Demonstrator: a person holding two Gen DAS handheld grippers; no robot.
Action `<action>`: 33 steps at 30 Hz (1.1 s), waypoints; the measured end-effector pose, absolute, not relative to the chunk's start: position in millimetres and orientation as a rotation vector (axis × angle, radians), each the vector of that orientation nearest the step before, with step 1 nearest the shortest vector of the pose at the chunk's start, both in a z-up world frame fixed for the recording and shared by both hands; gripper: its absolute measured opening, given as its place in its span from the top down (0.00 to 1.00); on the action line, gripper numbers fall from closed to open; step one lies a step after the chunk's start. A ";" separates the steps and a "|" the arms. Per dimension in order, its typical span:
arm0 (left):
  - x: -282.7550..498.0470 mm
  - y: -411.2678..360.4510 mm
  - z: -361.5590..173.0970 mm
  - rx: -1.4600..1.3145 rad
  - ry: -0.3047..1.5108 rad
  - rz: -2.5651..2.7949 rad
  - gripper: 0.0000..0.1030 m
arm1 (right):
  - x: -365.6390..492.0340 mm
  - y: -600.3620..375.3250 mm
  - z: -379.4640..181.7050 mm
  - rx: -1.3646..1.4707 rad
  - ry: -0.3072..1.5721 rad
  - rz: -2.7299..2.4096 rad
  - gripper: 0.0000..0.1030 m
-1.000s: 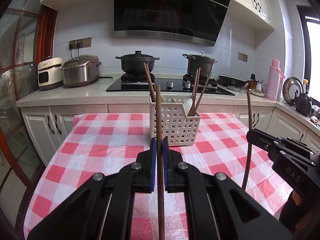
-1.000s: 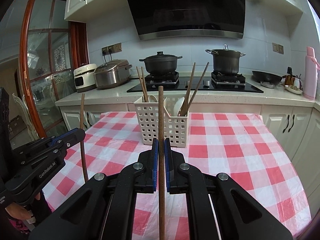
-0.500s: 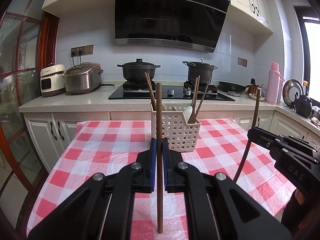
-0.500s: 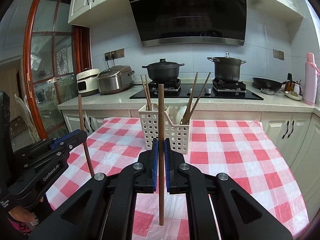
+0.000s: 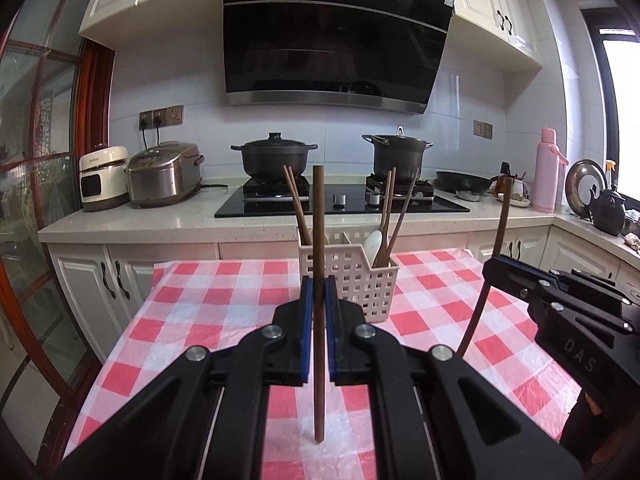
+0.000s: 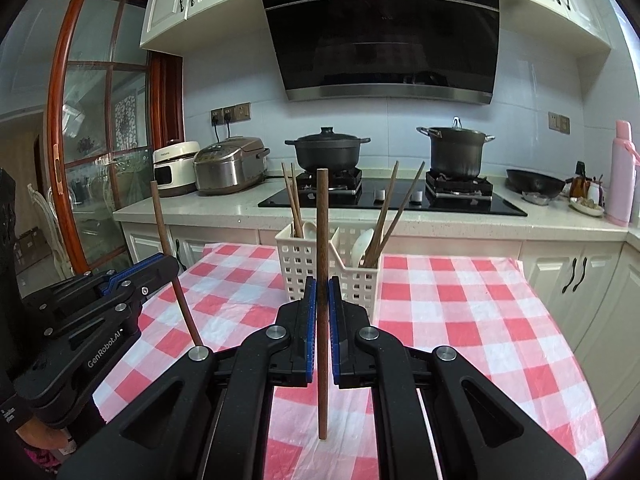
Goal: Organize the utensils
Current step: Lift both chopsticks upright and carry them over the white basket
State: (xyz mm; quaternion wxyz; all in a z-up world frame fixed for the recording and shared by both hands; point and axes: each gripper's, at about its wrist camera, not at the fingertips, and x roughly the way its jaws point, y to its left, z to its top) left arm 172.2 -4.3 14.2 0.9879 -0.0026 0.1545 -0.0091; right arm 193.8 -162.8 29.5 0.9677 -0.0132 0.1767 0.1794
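Observation:
Each hand's gripper pinches one brown chopstick upright. In the left wrist view my left gripper (image 5: 319, 292) is shut on a chopstick (image 5: 319, 240), its lower tip above the cloth. My right gripper (image 6: 322, 292) is shut on a second chopstick (image 6: 322, 232). Beyond both stands a white perforated utensil basket (image 5: 352, 276) (image 6: 304, 264) with several chopsticks and white spoons in its compartments. The right gripper (image 5: 504, 270) shows at the right of the left view, the left gripper (image 6: 164, 264) at the left of the right view, both short of the basket.
The table carries a red-and-white checked cloth (image 5: 208, 312) (image 6: 460, 320). Behind it runs a counter with a black hob (image 5: 340, 200), two dark pots, a rice cooker (image 5: 164, 174), a pink flask (image 5: 546, 168) and a kettle (image 5: 608, 208). A glass door (image 6: 100, 152) stands at left.
Both grippers have lifted and tilted up: the chopsticks' lower tips now hang in view above the cloth, and the basket sits lower and farther in both views.

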 end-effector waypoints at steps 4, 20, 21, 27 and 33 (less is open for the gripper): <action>177.9 -5.7 21.3 0.001 0.297 -0.015 0.94 | 200.5 -161.2 40.7 -0.037 0.327 0.361 0.94; 230.7 -8.2 68.8 -0.023 0.268 -0.052 0.94 | 251.5 -159.3 84.5 -0.014 0.276 0.362 0.94; 236.0 -8.9 72.8 -0.023 0.268 -0.054 0.94 | 255.5 -158.0 86.5 -0.019 0.275 0.359 0.94; 264.2 -11.8 96.1 -0.027 0.266 -0.072 0.94 | 283.4 -154.4 99.0 -0.018 0.279 0.349 0.94; 291.6 -13.3 116.7 -0.022 0.261 -0.068 0.94 | 309.6 -157.9 111.7 0.005 0.287 0.340 0.94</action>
